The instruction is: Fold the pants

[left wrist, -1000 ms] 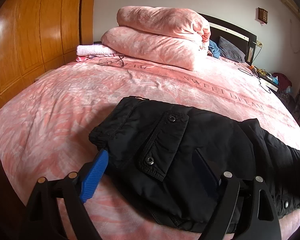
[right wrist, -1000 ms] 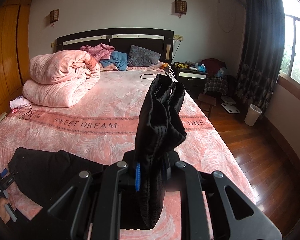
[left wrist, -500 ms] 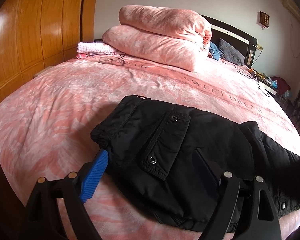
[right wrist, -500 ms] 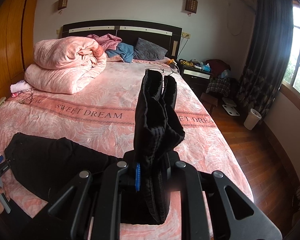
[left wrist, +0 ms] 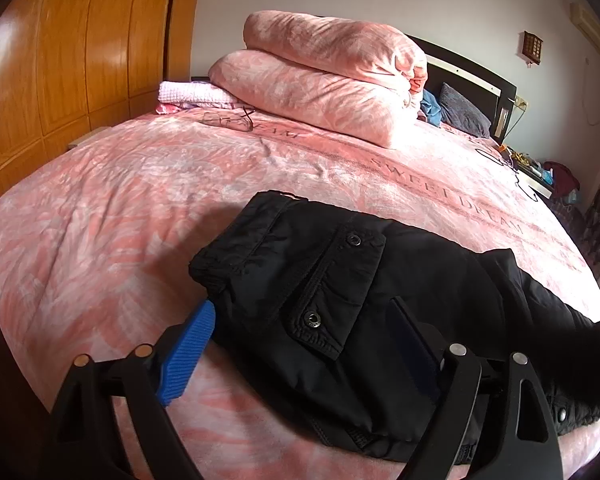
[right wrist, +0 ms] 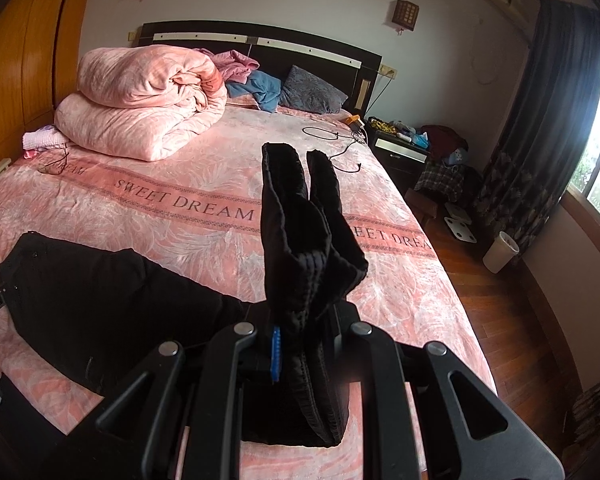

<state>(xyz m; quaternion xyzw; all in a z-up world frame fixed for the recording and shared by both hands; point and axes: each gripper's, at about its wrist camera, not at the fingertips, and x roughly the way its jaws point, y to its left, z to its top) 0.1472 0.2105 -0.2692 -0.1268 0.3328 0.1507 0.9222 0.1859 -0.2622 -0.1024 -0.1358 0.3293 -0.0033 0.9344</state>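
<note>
my right claw (right wrist: 296,344) is closed tight on the leg ends of the black pants (right wrist: 300,240); the two cuffs stand up just in front of it, above the bed (right wrist: 188,216). from the clamped part the rest of the pants runs down and to the left of this claw, lying flat on the pink cover.

my left claw (left wrist: 308,344) is wide, and the waist part of the pants (left wrist: 340,300) lies between its fingers. the blue pad (left wrist: 186,354) of the left finger is at the waist corner, and i cannot tell if it touches; the right finger is over the cloth. a pocket flap with two snap buttons (left wrist: 312,320) sits just ahead of this claw.

further ahead of the left claw is the folded pink quilt (left wrist: 328,88), with a small folded pink towel (left wrist: 192,94) left of it. behind them is the dark headboard (right wrist: 260,42), and far to the right of the right claw i see a nightstand (right wrist: 400,152) and a dark curtain (right wrist: 548,112).
</note>
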